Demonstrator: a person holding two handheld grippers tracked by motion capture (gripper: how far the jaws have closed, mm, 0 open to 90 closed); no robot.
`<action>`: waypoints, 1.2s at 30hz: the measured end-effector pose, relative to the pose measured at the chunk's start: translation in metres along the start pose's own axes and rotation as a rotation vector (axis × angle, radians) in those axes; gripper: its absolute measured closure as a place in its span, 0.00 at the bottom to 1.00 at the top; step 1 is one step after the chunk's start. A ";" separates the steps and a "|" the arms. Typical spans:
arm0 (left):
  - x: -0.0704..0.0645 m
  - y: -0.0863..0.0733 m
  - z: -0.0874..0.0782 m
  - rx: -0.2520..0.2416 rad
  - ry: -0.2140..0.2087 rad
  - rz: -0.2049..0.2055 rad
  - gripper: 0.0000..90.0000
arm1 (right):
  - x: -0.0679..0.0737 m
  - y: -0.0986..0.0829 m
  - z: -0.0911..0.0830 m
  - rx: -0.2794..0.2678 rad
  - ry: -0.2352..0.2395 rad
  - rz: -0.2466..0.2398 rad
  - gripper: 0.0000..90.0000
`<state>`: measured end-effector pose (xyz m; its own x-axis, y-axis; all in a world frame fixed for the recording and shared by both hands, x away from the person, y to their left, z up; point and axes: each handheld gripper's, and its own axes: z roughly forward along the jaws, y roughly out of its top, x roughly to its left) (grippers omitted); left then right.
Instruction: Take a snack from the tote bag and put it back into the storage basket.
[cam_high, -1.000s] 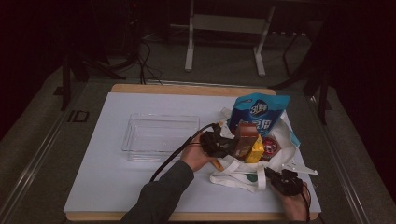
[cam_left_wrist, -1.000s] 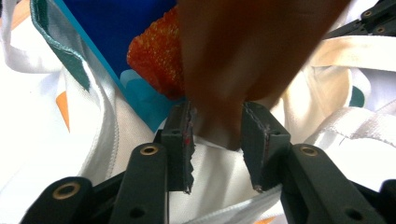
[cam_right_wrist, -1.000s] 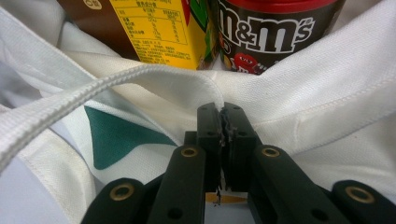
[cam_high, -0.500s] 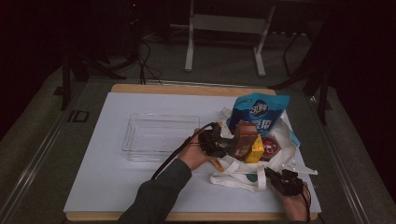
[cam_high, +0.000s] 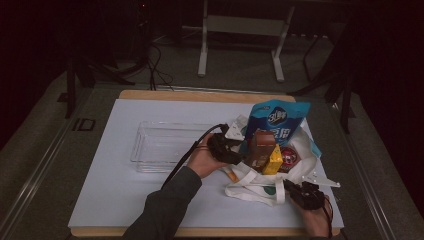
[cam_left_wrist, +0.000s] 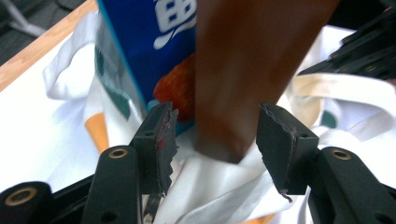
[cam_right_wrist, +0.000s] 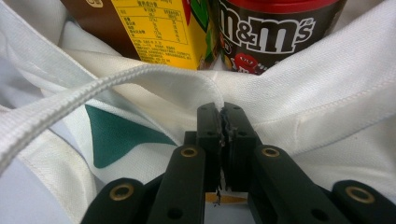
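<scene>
At the table's right edge, we keep the right gripper (cam_right_wrist: 221, 122) clamped on the bag (cam_right_wrist: 327, 93) while the open left gripper (cam_left_wrist: 217, 135) should close squarely around the brown box (cam_left_wrist: 243, 79).

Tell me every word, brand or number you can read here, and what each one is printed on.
"m&m's": white letters on the dark brown tub with the red lid.
Nutrition table on the yellow carton: print too small to read.
Large white characters on the blue snack bag: too blurred to read; cut off in the left gripper view.
Brown box: no text visible.
White tote bag: green shape, no words.
</scene>
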<state>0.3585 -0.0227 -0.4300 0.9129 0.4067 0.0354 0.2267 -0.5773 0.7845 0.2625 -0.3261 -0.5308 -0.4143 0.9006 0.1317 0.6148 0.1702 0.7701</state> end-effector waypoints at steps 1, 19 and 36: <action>0.000 0.001 -0.001 -0.009 -0.010 0.002 0.51 | 0.000 0.000 0.000 0.000 0.000 0.000 0.97; 0.005 0.023 0.003 -0.156 -0.118 -0.008 0.28 | -0.001 0.000 0.000 -0.004 0.005 0.000 0.97; 0.006 0.030 0.032 -0.211 -0.204 -0.034 0.37 | -0.002 -0.001 0.000 -0.004 0.013 0.005 0.96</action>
<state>0.3813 -0.0608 -0.4260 0.9602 0.2604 -0.1014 0.2023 -0.3973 0.8951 0.2630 -0.3278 -0.5314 -0.4198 0.8961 0.1437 0.6140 0.1638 0.7721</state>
